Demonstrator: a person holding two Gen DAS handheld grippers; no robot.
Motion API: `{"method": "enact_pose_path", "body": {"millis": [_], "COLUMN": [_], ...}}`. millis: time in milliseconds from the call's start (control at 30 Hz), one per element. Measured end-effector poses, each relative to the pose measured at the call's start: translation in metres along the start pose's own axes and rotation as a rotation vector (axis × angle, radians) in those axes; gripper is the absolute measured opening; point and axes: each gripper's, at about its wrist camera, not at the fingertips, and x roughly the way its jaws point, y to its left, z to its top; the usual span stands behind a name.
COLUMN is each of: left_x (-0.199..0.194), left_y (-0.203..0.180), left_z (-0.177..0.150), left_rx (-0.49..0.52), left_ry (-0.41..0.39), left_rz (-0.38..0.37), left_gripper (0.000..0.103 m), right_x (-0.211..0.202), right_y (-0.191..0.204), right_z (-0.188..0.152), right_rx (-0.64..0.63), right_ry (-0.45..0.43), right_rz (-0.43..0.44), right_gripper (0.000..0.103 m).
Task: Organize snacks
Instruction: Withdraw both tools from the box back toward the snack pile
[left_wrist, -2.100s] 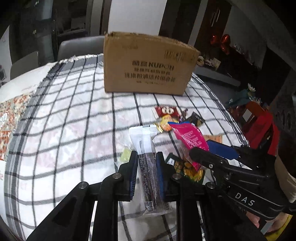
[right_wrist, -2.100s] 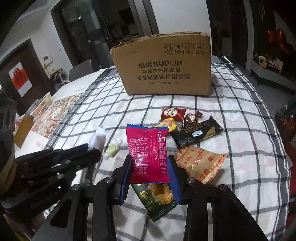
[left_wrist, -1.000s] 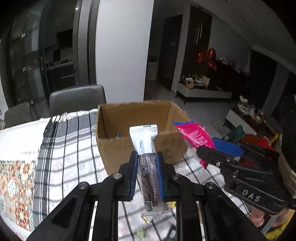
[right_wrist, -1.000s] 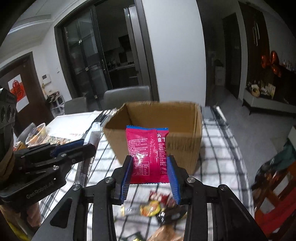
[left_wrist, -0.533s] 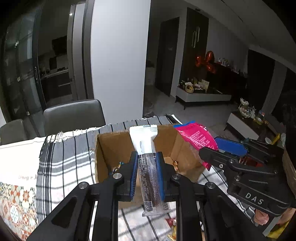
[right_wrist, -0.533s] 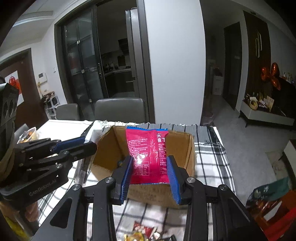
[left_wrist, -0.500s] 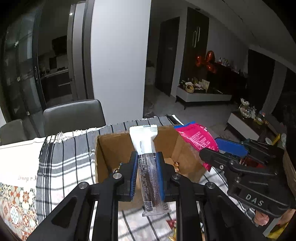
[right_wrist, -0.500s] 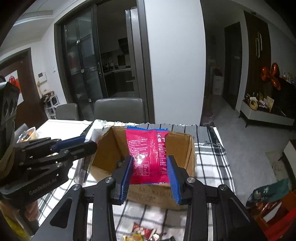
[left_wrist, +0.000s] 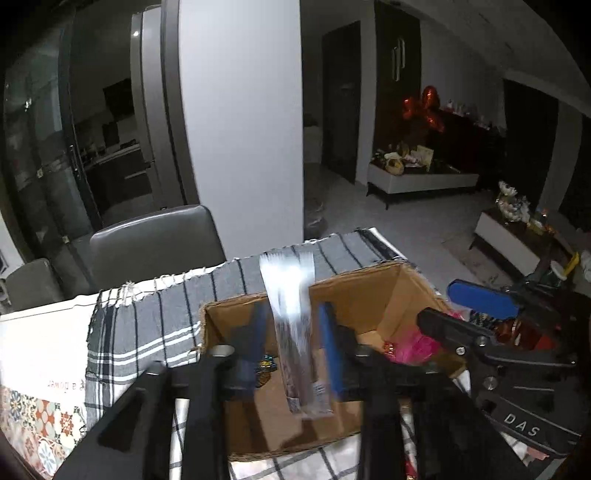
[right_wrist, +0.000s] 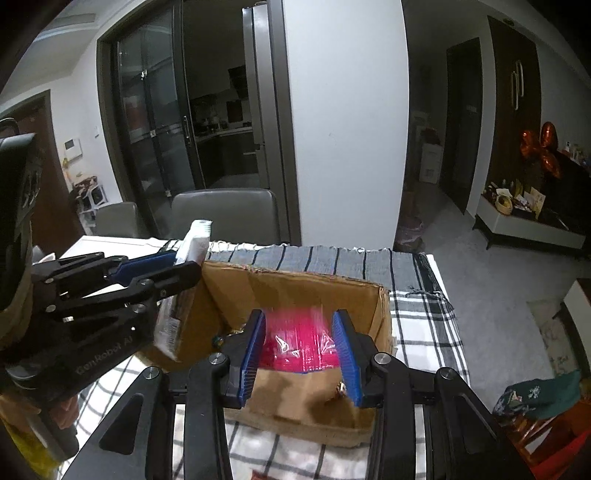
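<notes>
Both of my grippers hang over the open cardboard box (left_wrist: 373, 302) that stands on the checked cloth (left_wrist: 147, 332) of the counter.

Left gripper (left_wrist: 293, 345): the jaws are opening. The white-and-clear snack bar (left_wrist: 295, 325) stands between the fingers (left_wrist: 330, 347), blurred, with a gap on either side, so I judge it released and dropping. Right gripper (right_wrist: 301, 349): the blue pads flank the pink packet (right_wrist: 301, 345), which is also blurred and sits low between them. The pads no longer appear to press on it, though the blur leaves some doubt.

Risks:
- The bar is long and narrow and hangs near the near wall of the box. If it tips forward it may catch on the rim or fall onto the cloth.
- The packet is a slick, puffed foil pillow. It may cling to one ribbed pad and come back out when I withdraw.
- The two grippers are near each other over one opening, so a sideways move could knock them together.

Materials: the box is corrugated brown board with a torn, soft rim. The cloth is woven, with a fringed far edge. Small shiny wrapped sweets (left_wrist: 389, 347) lie on the box floor.
</notes>
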Motion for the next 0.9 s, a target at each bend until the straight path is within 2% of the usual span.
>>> {"method": "enact_pose_path", "body": {"millis": [67,267,600,900], "left_x": [-0.006,-0.039,-0.101,-0.135], "left_y": [0.002,-0.003,-0.024,-0.032], "left_z": [-0.004,-0.021,-0.056,-0.099], "left_rx": [-0.015,-0.002,0.04,0.058], "left_ry": [-0.009,-0.029,-0.086,-0.078], "left_rz": [0.012,0.018,-0.02,-0.025], "left_gripper": [0.044,0.044,0.044,0.043], "right_x": [-0.001,-0.022,-0.073,-0.1], "right_y": [-0.003,-0.005,0.002,0.021], "right_z": [-0.002,-0.014,-0.048,-0.086], "right_rx": [0.011,0.034,0.036,0.028], "right_ry": [0.004,-0.007,-0.062,-0.075], "right_rz": [-0.011,0.002,0.021,0.065], "right_gripper": [0.045,0.045,0.045,0.045]}}
